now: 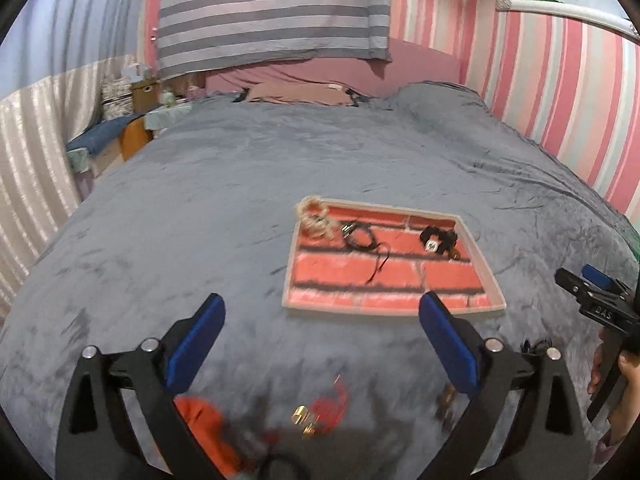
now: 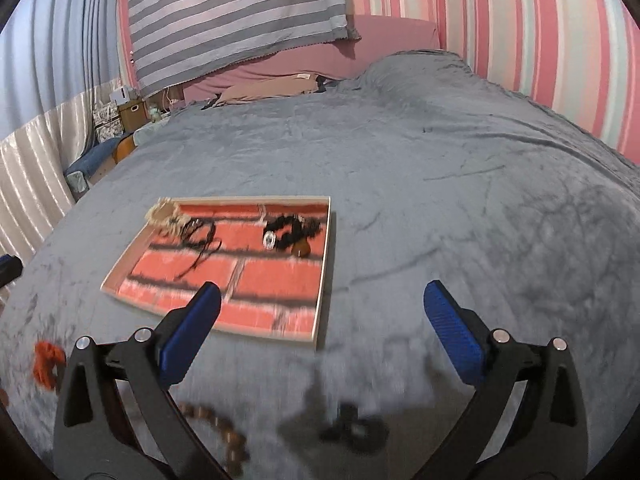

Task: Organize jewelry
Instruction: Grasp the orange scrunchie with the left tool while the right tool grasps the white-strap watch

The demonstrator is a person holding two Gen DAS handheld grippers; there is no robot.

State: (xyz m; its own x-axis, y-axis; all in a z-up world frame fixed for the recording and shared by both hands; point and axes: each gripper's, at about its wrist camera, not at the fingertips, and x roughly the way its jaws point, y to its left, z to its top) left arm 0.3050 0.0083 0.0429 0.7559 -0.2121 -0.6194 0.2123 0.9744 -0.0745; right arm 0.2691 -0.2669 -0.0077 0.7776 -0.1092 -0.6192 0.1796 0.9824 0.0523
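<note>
A shallow tray [image 1: 490, 276] [image 2: 325, 264] with a red brick pattern lies on the grey bedspread. In it are a pale beaded piece [image 1: 314, 218] [image 2: 164, 212], a black cord necklace [image 1: 360, 240] [image 2: 200, 236] and a black beaded piece with a silver charm [image 1: 438, 240] [image 2: 292, 232]. My left gripper [image 1: 322, 318] is open above red and gold jewelry [image 1: 324, 412] and an orange piece [image 1: 204, 420]. My right gripper [image 2: 322, 304] is open above a dark piece [image 2: 360, 428] and brown beads [image 2: 224, 432]; it also shows in the left wrist view [image 1: 592, 292].
The grey bedspread [image 1: 240, 184] covers the bed, with pillows [image 1: 300, 94] at the head. A striped wall runs along the right [image 1: 560, 92]. Bedside clutter and boxes [image 1: 140, 92] stand at the far left.
</note>
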